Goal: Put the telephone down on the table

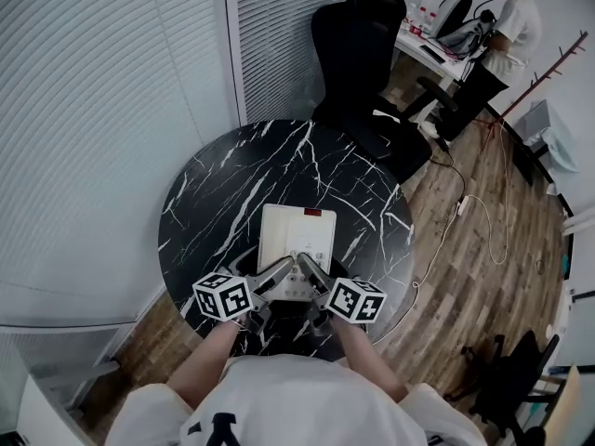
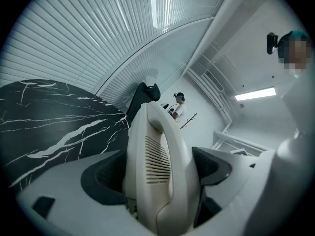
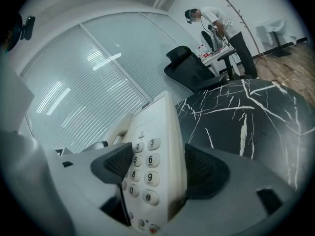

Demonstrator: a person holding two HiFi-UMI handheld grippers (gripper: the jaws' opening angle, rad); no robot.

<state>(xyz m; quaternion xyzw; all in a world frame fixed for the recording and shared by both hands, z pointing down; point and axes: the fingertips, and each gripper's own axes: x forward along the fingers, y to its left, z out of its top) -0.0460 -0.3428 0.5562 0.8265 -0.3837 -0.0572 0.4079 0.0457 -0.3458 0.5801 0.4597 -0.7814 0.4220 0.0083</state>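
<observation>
On the left side, white blinds stand close behind the round black marble desk, so there is little room past that edge. The desk's far half is bare stone. The cream telephone sits over the near half, its near end close to the rim by the person's body. The left tongs are clamped on the telephone's left side and the right tongs on its right side, their marker cubes just beside each other at the desk's near edge. To the right of the desk is open wood floor crossed by a loose white cable. A black office chair stands just past the far rim. Well beyond it, another person works at a second table. The head view does not show whether the telephone's underside touches the stone. Only the left gripper view shows the handset's slotted earpiece held between the dark pads. Only the right gripper view shows the keypad, with the number keys lying between the pads.
</observation>
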